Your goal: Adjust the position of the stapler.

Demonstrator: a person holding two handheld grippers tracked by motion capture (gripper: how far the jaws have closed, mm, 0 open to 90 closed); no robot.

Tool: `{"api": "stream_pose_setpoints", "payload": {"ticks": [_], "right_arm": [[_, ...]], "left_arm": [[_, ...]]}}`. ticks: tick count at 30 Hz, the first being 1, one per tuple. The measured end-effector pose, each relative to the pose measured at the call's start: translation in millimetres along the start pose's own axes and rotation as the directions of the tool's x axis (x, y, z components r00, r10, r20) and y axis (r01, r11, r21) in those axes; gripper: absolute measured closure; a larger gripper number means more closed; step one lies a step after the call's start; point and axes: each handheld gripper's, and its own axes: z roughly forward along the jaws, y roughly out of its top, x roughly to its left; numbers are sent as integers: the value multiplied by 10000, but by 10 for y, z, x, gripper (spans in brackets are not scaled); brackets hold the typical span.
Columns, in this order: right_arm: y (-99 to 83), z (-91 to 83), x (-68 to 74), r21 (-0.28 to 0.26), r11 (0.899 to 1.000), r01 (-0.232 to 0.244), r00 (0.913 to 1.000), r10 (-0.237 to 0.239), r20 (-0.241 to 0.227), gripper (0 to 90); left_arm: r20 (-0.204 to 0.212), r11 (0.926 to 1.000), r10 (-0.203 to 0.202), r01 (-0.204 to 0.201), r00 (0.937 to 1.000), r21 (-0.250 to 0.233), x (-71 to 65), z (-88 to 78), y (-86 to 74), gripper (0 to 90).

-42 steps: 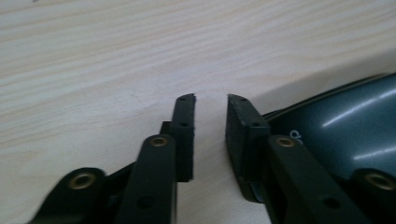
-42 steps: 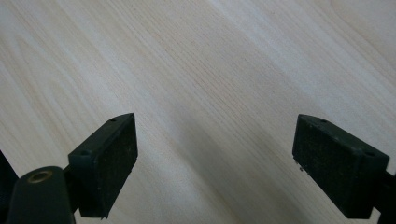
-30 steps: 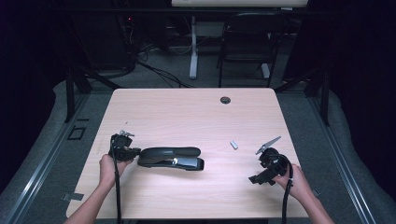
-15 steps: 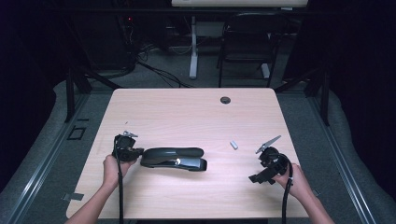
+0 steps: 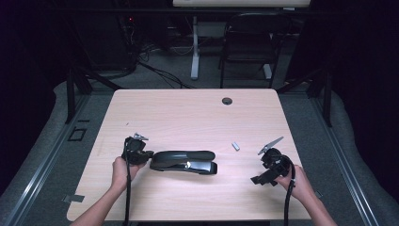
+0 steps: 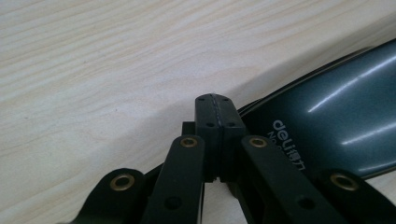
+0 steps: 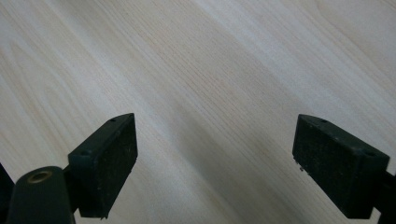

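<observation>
Left gripper [image 5: 137, 151], jaws together, has pushed the black stapler [image 5: 184, 161] slightly rightward; right gripper [image 7: 215, 158], jaws apart, stays idle. Staple strip [image 5: 235, 146] untouched.

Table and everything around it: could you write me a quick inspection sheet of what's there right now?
Surface: pale wood table, with a round grommet near the far edge.
Job's things: black stapler lying flat, lengthwise across the table; "deli" is printed on it.
Clutter: one small grey piece, apart from the stapler.
Grippers: left gripper jaws shut together at the stapler's left end, nothing seen between them; right gripper open over bare wood, holding nothing.
Cables: one trails from each gripper toward the person; more lie on the floor behind.
Surroundings: dark room, chair and desk leg beyond the table.
</observation>
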Motion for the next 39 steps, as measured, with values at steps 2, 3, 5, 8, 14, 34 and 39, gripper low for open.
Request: {"api": "stream_pose_setpoints", "payload": {"ticks": [2,3,5,8,14,34,39], "right_arm": [[0,1,2,-27,10000,-22,10000,22,-34,136],[1,0,0,-3,10000,3,10000,-3,9,136],[1,4,4,-63,10000,-43,10000,43,-29,137],[1,6,5,-73,10000,-66,10000,66,-54,137],[-1,16,9,-104,9999,-101,9999,101,-12,137],[15,28,14,213,9997,136,9999,-136,6,137],[6,32,14,71,10000,-23,10000,23,-72,137]], "left_arm": [[66,10000,-4,3,10000,56,-14,0,4,900],[51,10000,38,-38,10000,38,-20,3,4,900],[70,9999,79,-80,9999,72,-32,4,9,900],[112,9999,136,-137,9998,102,-40,5,11,900],[141,9999,114,-116,9998,121,-54,1,11,900],[423,9998,141,-146,9990,119,-117,-30,-6,900],[531,9994,255,-268,9983,236,-172,-31,-19,900]]}}
